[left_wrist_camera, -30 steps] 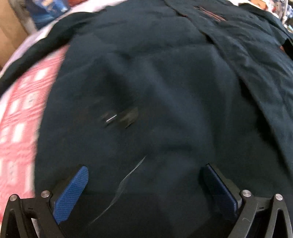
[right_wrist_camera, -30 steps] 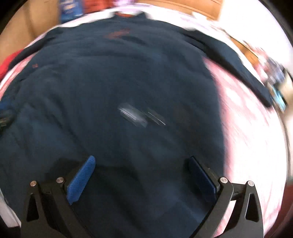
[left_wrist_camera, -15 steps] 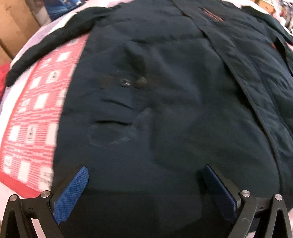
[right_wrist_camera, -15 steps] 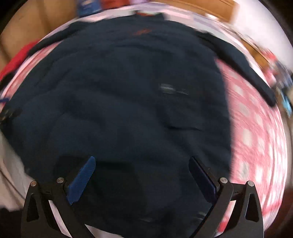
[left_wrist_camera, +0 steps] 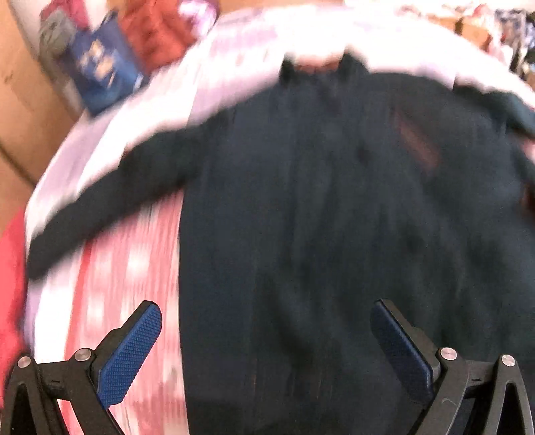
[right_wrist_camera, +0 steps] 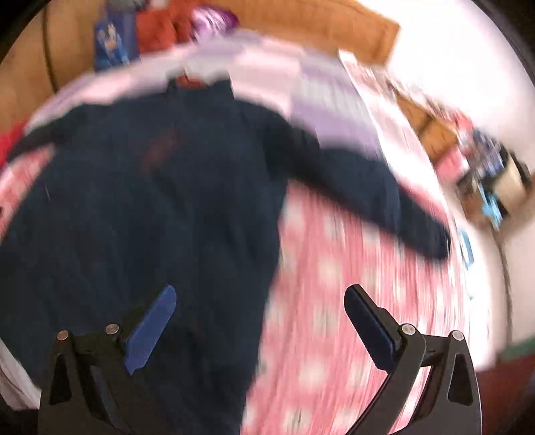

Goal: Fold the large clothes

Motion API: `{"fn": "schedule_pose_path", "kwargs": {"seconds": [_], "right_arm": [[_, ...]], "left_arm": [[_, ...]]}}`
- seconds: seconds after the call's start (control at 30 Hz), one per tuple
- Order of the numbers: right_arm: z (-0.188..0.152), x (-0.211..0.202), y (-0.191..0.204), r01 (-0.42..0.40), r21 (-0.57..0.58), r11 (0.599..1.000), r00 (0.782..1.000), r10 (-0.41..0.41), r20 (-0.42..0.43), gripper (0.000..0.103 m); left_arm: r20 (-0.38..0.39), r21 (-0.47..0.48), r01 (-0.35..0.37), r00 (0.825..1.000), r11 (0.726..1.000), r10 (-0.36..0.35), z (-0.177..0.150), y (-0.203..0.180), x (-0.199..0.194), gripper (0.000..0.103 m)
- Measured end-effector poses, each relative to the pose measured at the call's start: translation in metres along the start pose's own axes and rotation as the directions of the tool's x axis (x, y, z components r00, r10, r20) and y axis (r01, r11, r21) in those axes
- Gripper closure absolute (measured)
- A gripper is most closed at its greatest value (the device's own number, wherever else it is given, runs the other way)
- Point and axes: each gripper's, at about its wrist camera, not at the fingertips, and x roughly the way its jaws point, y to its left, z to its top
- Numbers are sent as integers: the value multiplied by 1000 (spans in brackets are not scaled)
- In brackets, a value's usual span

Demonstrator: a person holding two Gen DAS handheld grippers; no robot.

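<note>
A large dark navy jacket [left_wrist_camera: 334, 217] lies spread flat on a pink patterned bedspread [left_wrist_camera: 127, 274], collar at the far end and both sleeves stretched out sideways. In the right wrist view the same jacket [right_wrist_camera: 150, 217] fills the left half, its right sleeve [right_wrist_camera: 367, 187] reaching across the pink bedspread [right_wrist_camera: 351, 301]. My left gripper [left_wrist_camera: 265, 341] is open above the jacket's left hem edge, nothing between its blue pads. My right gripper [right_wrist_camera: 260, 321] is open over the jacket's right side edge, also holding nothing. Both views are motion-blurred.
Beyond the bed's far end stand a blue box [left_wrist_camera: 100, 70] and red fabric [left_wrist_camera: 157, 36] against a wooden headboard [right_wrist_camera: 301, 30]. Cluttered items [right_wrist_camera: 481, 167] sit at the right beside the bed. A red cloth [left_wrist_camera: 10, 284] lies at the left edge.
Both grippers have pulled back and risen from close above the jacket's body, so the whole jacket, its sleeves and the far end of the bed now show. Both stayed open.
</note>
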Motion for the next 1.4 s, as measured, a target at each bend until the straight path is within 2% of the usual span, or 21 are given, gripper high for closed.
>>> {"fn": "schedule_pose_path", "kwargs": {"seconds": [0.03,0.1,0.17,0.23,0.3,0.37,0.47,0.6,0.73,0.87,0.97,1.0,1.03,1.07,1.1,1.17,1.27,1.33,1.4], "right_arm": [[37,-3,4,-17,-17,1000,999,18,27,0],[100,-15,7,-40,-55,998,996,44,75,0],[170,-28,10,-39,-90,995,988,52,147,0],[230,-27,6,-35,-77,996,979,50,200,0],[269,-19,-1,-68,-8,998,970,68,233,0],[286,7,-5,-91,62,994,966,73,247,0],[279,61,13,-95,152,984,984,70,163,0],[231,147,35,-48,160,986,999,45,21,0],[185,211,44,-17,182,983,998,29,-62,0],[156,265,47,6,144,990,995,8,-98,0],[133,299,21,110,134,985,983,-88,-160,0],[115,306,-4,93,229,969,985,-55,-165,0],[103,306,-21,48,311,949,991,-7,-133,0],[100,302,-30,38,336,941,993,2,-118,0],[94,300,-34,105,324,940,989,-66,-130,0],[97,296,-31,136,305,942,987,-102,-125,0],[116,290,2,104,272,957,994,-90,-64,0],[140,288,46,40,223,974,999,-39,-7,0],[161,293,94,-42,138,990,999,40,11,0]], "left_arm": [[17,5,15,1000,1000,-15,20,1,1,0],[58,15,55,997,998,-55,88,2,1,0],[76,18,68,995,998,-69,135,4,3,0],[98,22,65,993,998,-66,178,7,11,0],[111,5,43,993,999,-44,198,11,24,0],[108,-31,27,994,999,-23,199,17,41,0],[50,-99,24,999,995,-19,187,19,78,0],[-33,-131,17,999,991,-22,157,10,136,0],[-95,-153,-19,995,988,4,137,4,194,0],[-132,-202,-73,990,977,47,119,19,242,0],[-189,-239,-149,976,959,105,95,51,268,0],[-200,-275,-161,974,948,107,80,73,274,0],[-189,-299,-146,978,943,91,72,85,275,0],[-175,-329,-137,981,934,82,63,101,274,0],[-176,-356,-160,979,920,102,55,117,274,0],[-168,-427,-156,981,891,91,47,138,272,0],[-149,-447,-149,985,882,91,50,143,273,0],[-136,-439,-134,987,888,82,57,145,276,0],[-127,-442,-104,991,891,52,62,153,282,0]]}}
